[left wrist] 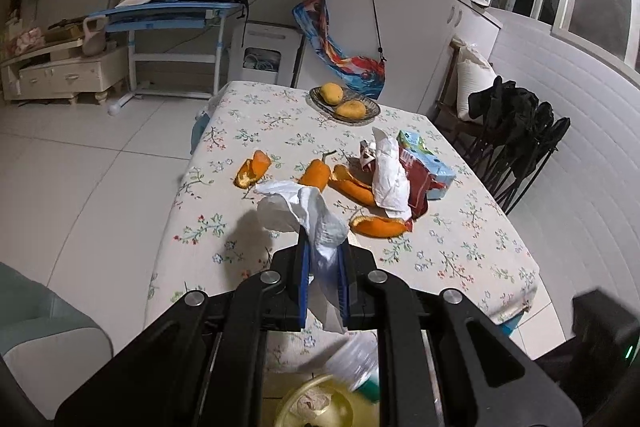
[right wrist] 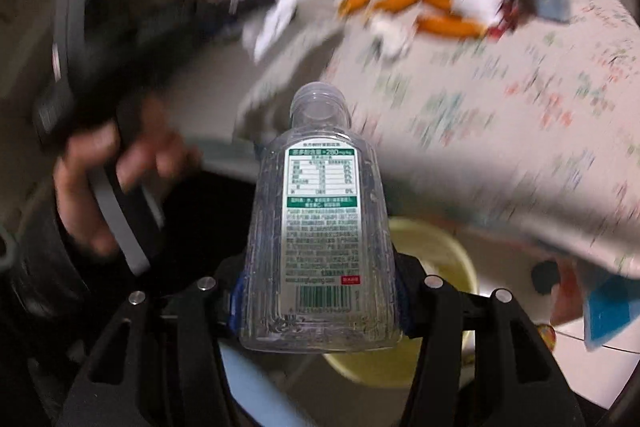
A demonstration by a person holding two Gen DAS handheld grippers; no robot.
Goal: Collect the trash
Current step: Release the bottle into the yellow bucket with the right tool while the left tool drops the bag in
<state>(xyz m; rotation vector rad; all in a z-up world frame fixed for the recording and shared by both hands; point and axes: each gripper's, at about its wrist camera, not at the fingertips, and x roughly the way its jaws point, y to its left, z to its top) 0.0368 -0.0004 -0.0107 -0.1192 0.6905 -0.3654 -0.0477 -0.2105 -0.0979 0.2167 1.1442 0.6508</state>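
Observation:
My left gripper (left wrist: 323,251) is shut on a crumpled white tissue (left wrist: 304,211), held above the near end of the floral table (left wrist: 460,239). My right gripper (right wrist: 318,291) is shut on a clear empty plastic bottle (right wrist: 320,223) with a white and green label, its open neck pointing away. Under the bottle stands a yellow bin (right wrist: 432,259); the left wrist view also shows the bin (left wrist: 320,407) with crumpled paper inside and the blurred bottle (left wrist: 356,359) over it. Orange peels (left wrist: 356,187), another white tissue (left wrist: 390,175), a red wrapper (left wrist: 418,187) and a blue carton (left wrist: 430,163) lie on the table.
A dark dish (left wrist: 372,109) with two yellow fruits sits at the table's far end. A folding chair with black clothing (left wrist: 516,135) stands to the right. A person's hand (right wrist: 108,179) holds the left gripper handle. White tiled floor (left wrist: 100,163) lies to the left.

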